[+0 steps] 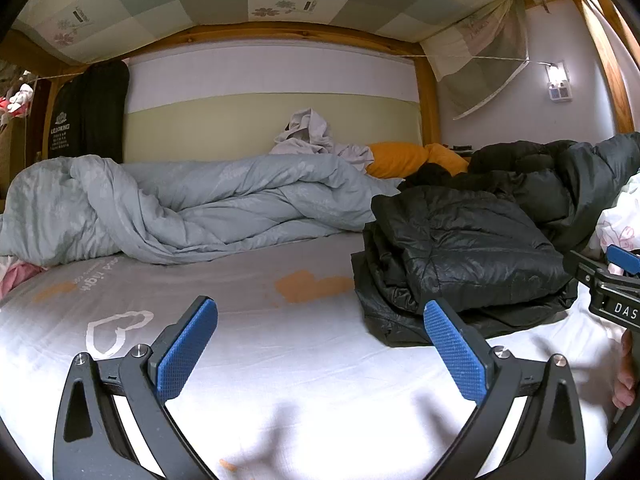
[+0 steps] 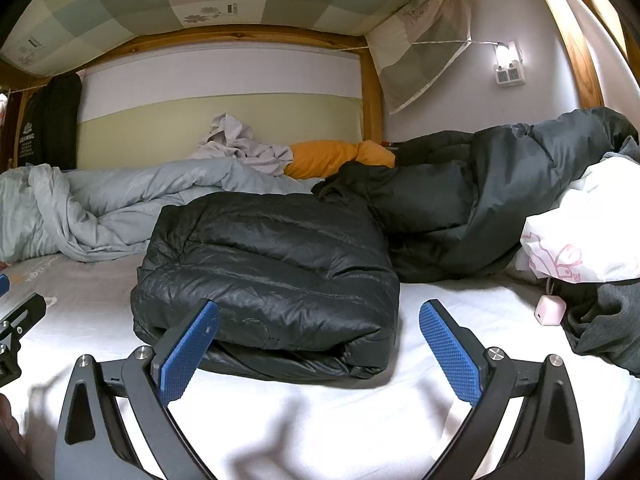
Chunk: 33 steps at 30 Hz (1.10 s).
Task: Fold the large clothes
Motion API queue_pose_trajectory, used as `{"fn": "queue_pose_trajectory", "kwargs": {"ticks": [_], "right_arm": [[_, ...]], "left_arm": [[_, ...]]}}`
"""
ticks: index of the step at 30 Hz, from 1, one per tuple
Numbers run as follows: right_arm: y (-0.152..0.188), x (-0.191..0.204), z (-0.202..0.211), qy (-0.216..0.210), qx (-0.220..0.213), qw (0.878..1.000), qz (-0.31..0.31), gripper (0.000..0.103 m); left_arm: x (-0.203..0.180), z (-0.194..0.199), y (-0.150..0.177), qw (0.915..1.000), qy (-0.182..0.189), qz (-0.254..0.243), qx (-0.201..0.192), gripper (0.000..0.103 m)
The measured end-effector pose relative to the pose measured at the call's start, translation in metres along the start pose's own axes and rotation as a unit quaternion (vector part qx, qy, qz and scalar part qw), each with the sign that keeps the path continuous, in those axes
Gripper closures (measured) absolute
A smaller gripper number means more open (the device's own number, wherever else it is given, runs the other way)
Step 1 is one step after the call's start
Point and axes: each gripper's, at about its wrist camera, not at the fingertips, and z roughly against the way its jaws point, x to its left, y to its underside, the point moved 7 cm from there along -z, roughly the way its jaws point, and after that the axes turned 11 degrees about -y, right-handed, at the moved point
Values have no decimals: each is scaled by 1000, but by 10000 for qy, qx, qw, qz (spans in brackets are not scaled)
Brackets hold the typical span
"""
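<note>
A black puffer jacket [image 2: 268, 276] lies folded into a thick rectangle on the white bed sheet [image 2: 320, 420]. My right gripper [image 2: 318, 348] is open just in front of its near edge, nothing between the blue pads. In the left wrist view the same jacket [image 1: 460, 260] sits to the right of centre. My left gripper [image 1: 320, 350] is open over the bare sheet [image 1: 300, 360], to the left of the jacket, and holds nothing. The right gripper's body [image 1: 612, 292] shows at the right edge of that view.
A rumpled grey duvet [image 1: 180, 208] fills the back left of the bed. A second dark coat [image 2: 500, 188] is heaped at the back right beside a white printed pillow [image 2: 584, 232]. Orange pillows [image 2: 332, 156] and a pale garment [image 2: 240, 144] lie against the wall. A small pink charger [image 2: 550, 310] rests right.
</note>
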Motion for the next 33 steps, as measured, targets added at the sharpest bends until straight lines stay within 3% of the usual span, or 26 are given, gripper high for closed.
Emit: {"fn": "queue_pose_trajectory", "kwargs": {"ticks": [33], "right_arm": [[0, 0, -1, -3, 2, 10000, 7, 1]], "left_arm": [[2, 0, 0, 10000, -20, 40, 5, 0]]}}
